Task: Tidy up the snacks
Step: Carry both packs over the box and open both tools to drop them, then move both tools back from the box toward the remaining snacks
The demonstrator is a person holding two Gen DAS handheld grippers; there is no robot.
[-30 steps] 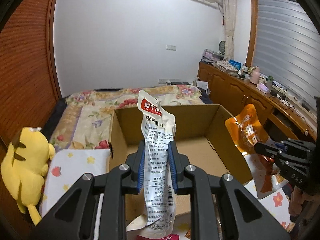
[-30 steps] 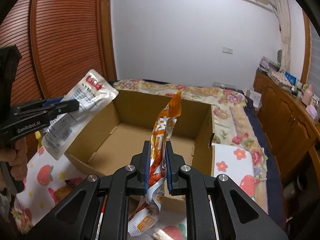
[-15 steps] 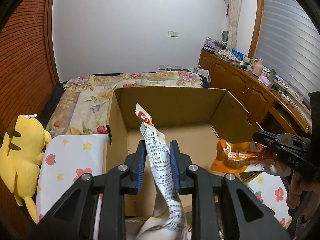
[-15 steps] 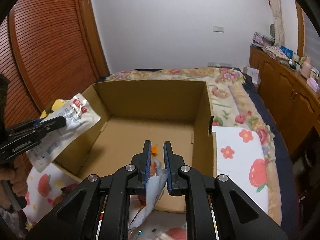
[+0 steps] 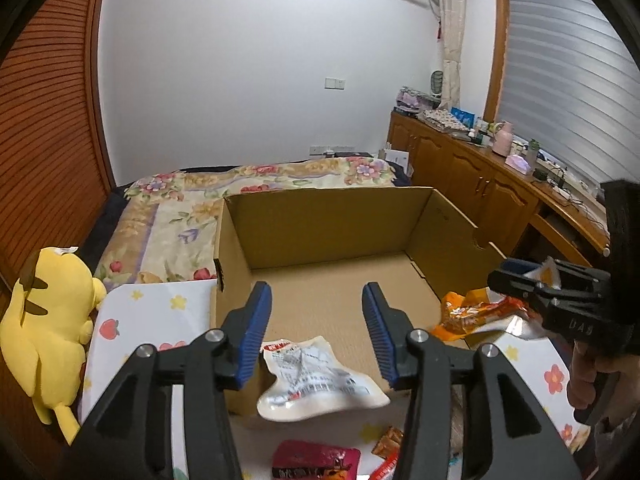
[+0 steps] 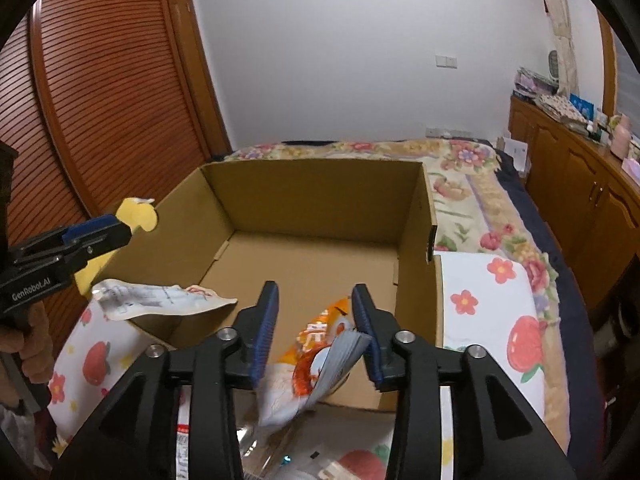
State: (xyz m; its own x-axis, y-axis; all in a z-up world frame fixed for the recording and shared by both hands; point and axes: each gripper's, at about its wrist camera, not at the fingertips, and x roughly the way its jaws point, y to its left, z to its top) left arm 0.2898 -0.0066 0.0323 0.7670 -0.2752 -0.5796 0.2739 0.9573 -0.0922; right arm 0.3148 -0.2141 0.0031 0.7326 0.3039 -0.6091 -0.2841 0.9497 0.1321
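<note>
With both hand-held grippers spread wide, our left (image 5: 316,336) hangs just above the white pouch (image 5: 316,380) draped across the box's (image 5: 328,216) near rim, our right (image 6: 314,332) over the orange pouch (image 6: 316,356) likewise

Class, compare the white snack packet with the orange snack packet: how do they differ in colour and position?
The white snack packet is pale with grey print and hangs over the cardboard box's near left edge; the orange snack packet is bright orange and sits at the near right. Both lie crumpled between open gripper jaws, unheld.
</note>
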